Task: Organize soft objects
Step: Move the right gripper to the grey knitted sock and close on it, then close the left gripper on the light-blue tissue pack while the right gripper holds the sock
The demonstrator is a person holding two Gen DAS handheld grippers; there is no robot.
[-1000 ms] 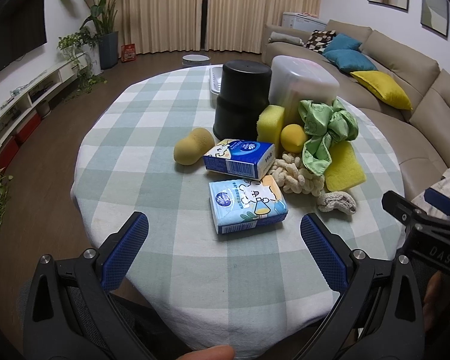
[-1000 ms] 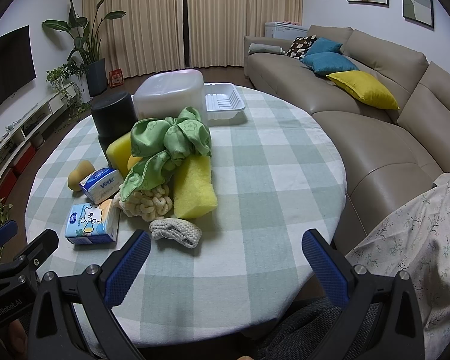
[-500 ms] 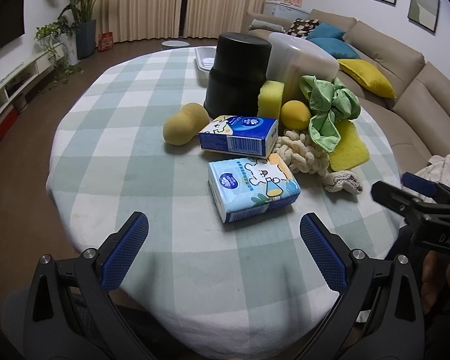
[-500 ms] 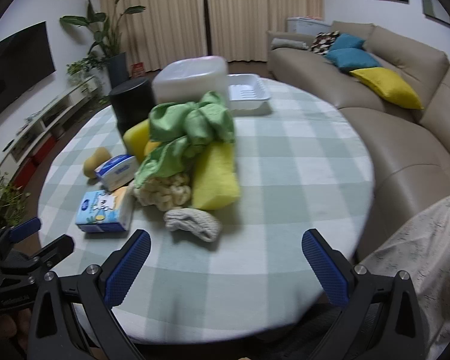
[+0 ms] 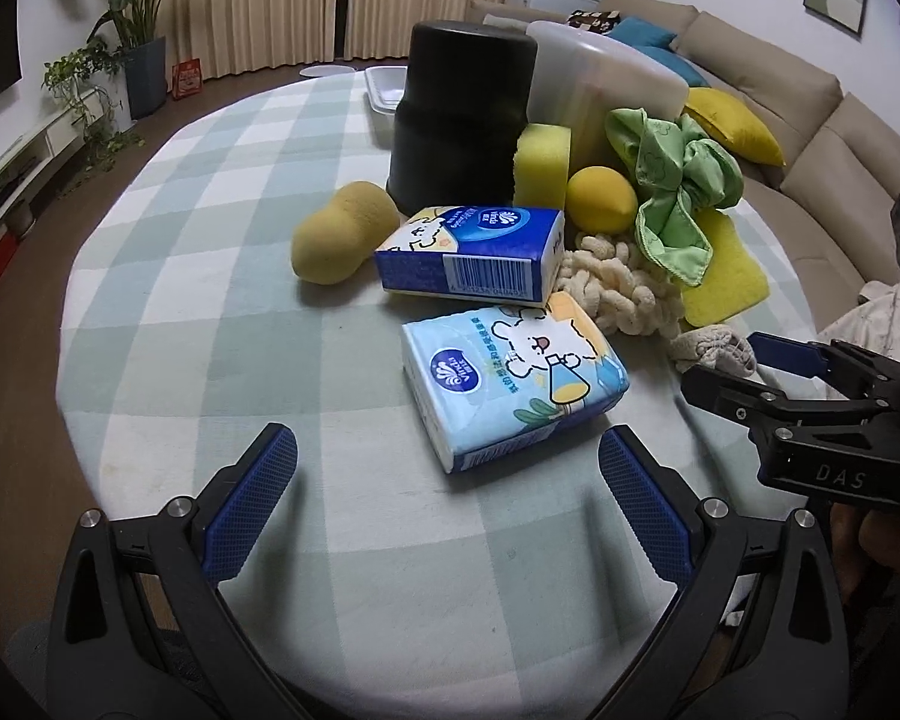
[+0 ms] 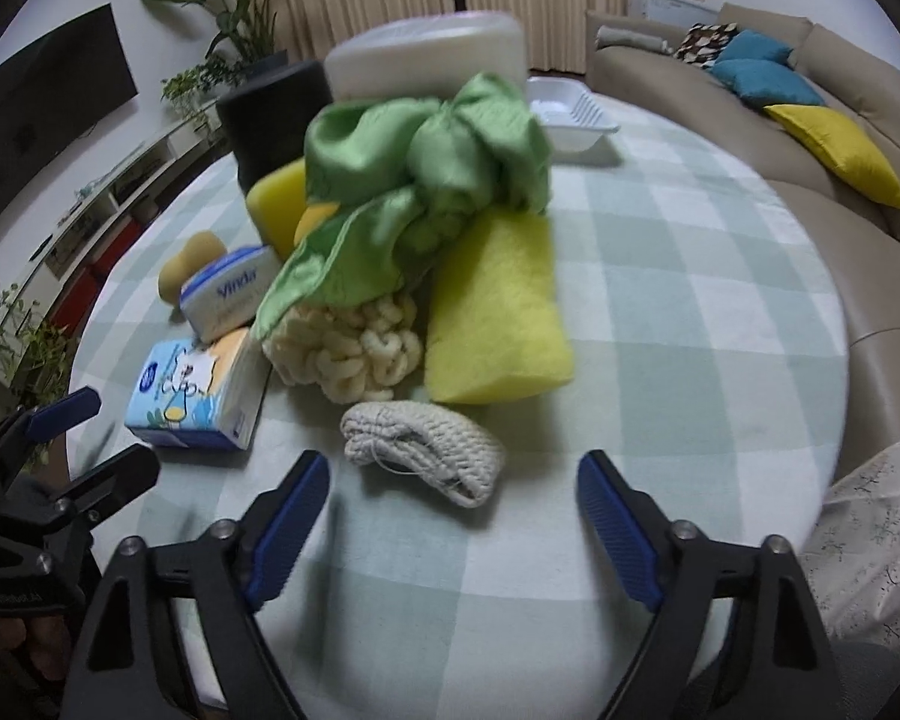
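Observation:
Soft things are piled on the checked tablecloth [image 5: 222, 276]. A light blue tissue pack [image 5: 513, 381] lies just ahead of my open left gripper [image 5: 447, 492], apart from its fingers. Behind the pack are a dark blue tissue pack [image 5: 474, 255], a tan sponge [image 5: 339, 231], a yellow ball [image 5: 601, 199] and a green cloth [image 6: 426, 174]. My right gripper [image 6: 453, 474] hangs low over a grey-white knitted cloth [image 6: 426, 450]. Its jaws are closing, with the cloth's near end between the tips, and the pads do not touch it. Behind the cloth lie a cream chenille bundle [image 6: 354, 354] and a flat yellow sponge [image 6: 495, 324].
An upturned black bin [image 5: 465, 120], a translucent tub [image 5: 606, 84] and a white tray [image 6: 570, 114] stand at the back of the round table. A beige sofa [image 6: 840, 228] curves round the right side. A floral-clothed knee [image 6: 870, 516] shows at the right edge.
Both grippers have come down and closer to the table. The right gripper's jaws have narrowed, and the knitted cloth now lies right at its fingertips.

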